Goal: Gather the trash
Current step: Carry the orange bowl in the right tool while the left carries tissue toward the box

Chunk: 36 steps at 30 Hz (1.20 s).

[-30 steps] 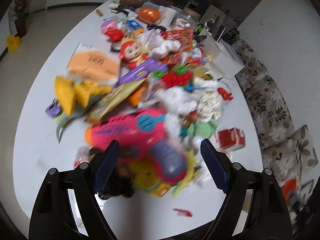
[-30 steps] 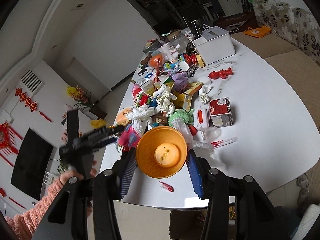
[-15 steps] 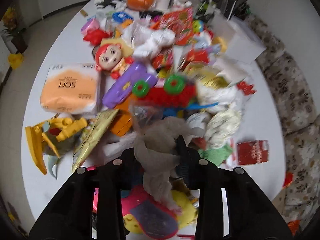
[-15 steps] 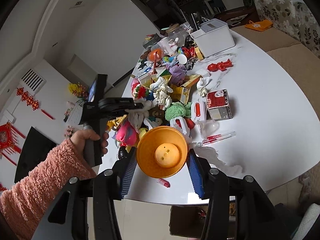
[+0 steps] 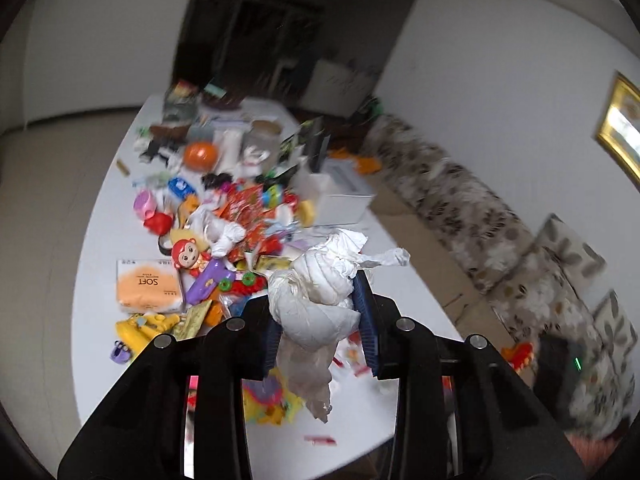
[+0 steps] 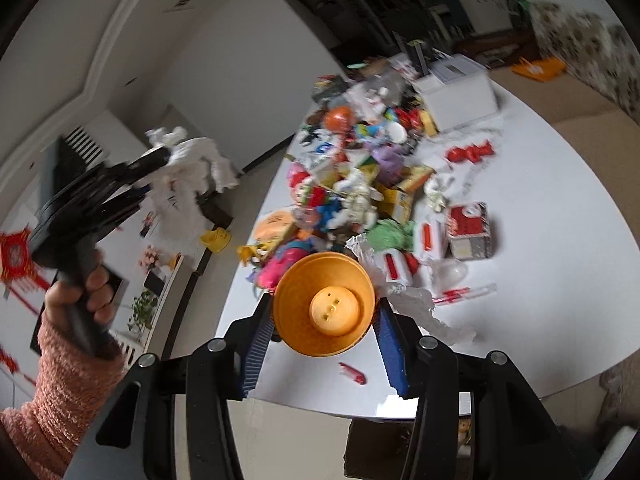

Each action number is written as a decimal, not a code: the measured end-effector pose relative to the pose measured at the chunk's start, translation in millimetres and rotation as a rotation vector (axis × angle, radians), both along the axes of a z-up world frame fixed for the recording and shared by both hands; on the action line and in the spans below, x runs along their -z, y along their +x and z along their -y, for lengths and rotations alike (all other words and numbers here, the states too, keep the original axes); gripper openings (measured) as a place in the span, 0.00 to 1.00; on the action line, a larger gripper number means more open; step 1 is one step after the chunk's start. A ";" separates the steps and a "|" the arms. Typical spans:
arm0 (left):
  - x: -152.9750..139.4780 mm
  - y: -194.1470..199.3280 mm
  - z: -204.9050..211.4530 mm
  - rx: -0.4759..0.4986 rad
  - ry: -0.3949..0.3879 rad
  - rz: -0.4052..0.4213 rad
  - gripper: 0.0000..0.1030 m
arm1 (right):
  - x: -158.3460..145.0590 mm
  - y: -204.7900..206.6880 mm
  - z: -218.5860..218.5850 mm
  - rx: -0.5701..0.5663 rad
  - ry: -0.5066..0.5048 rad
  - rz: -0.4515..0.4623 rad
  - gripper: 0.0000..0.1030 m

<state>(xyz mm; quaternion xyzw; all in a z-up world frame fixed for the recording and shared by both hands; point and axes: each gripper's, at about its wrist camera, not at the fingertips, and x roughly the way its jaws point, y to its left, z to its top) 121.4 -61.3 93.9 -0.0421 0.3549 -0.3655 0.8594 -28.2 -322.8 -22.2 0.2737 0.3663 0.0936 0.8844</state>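
Observation:
My left gripper [image 5: 318, 312] is shut on a wad of crumpled white tissue [image 5: 320, 280] and holds it well above the white table [image 5: 100, 208]. The right wrist view shows that gripper [image 6: 160, 160] raised at the left with the tissue [image 6: 192, 168] hanging from it. My right gripper [image 6: 324, 320] is shut on an orange plastic bowl [image 6: 324, 304], held over the table's near edge. More crumpled white paper [image 6: 416, 308] lies on the table just right of the bowl.
A heap of toys, wrappers and boxes [image 5: 224, 216] covers the middle of the table. A white box [image 6: 460, 88] stands at its far side, a red carton [image 6: 468, 228] to the right. A patterned sofa [image 5: 500, 248] runs along the right. A cardboard box [image 6: 380, 448] sits below the near edge.
My left gripper came down open over the heap, shut on the tissue wad and lifted it high off the table. My right gripper kept the orange bowl almost still.

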 end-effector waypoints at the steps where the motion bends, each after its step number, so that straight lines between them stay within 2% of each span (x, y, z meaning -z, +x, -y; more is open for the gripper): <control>1: -2.4 -12.4 -6.6 0.018 -0.006 0.003 0.32 | -7.4 -4.7 -6.6 -0.023 -0.009 0.011 0.48; 5: 5.2 -61.0 -33.4 0.089 0.000 0.009 0.32 | -30.7 -28.4 -31.0 -0.104 -0.055 0.049 0.48; 9: 44.7 -106.0 -55.0 0.140 0.012 -0.070 0.32 | -40.4 -51.3 -57.3 -0.184 -0.074 0.050 0.48; 13: 95.8 -142.5 -59.9 0.189 0.063 -0.160 0.32 | -27.9 -74.4 -87.3 -0.257 -0.095 -0.004 0.48; 15: 129.3 -152.4 -60.0 0.204 0.073 -0.247 0.32 | -13.2 -82.0 -98.0 -0.282 -0.083 -0.047 0.48; 17: 162.6 -159.6 -56.9 0.202 0.117 -0.294 0.32 | 10.3 -87.4 -107.7 -0.295 -0.081 -0.107 0.48; 21: 251.4 -166.2 -50.2 0.185 0.203 -0.423 0.32 | 74.9 -89.9 -113.9 -0.296 -0.052 -0.238 0.48; 24: 327.6 -166.9 -45.5 0.157 0.280 -0.503 0.32 | 140.9 -89.2 -111.4 -0.288 -0.055 -0.348 0.48; 28: 422.7 -167.6 -31.1 0.126 0.376 -0.582 0.32 | 247.3 -85.8 -100.3 -0.258 -0.043 -0.507 0.48; 31: 488.3 -165.3 -16.8 0.102 0.446 -0.664 0.36 | 323.9 -82.3 -93.9 -0.243 -0.086 -0.610 0.48; 32: 506.9 -164.7 -12.4 0.096 0.473 -0.673 0.41 | 348.9 -81.0 -92.3 -0.233 -0.116 -0.642 0.48; 33: 530.3 -163.8 -7.5 0.075 0.533 -0.681 0.54 | 374.1 -79.8 -90.8 -0.221 -0.152 -0.675 0.53; 34: 549.7 -162.5 -4.7 0.050 0.589 -0.692 0.61 | 392.5 -80.1 -89.5 -0.210 -0.189 -0.710 0.69; 35: 565.6 -164.2 -5.7 0.033 0.617 -0.713 0.65 | 412.9 -79.4 -87.8 -0.189 -0.236 -0.760 0.78; 36: 582.6 -163.5 -5.6 0.010 0.649 -0.738 0.65 | 431.4 -79.5 -85.2 -0.181 -0.243 -0.801 0.77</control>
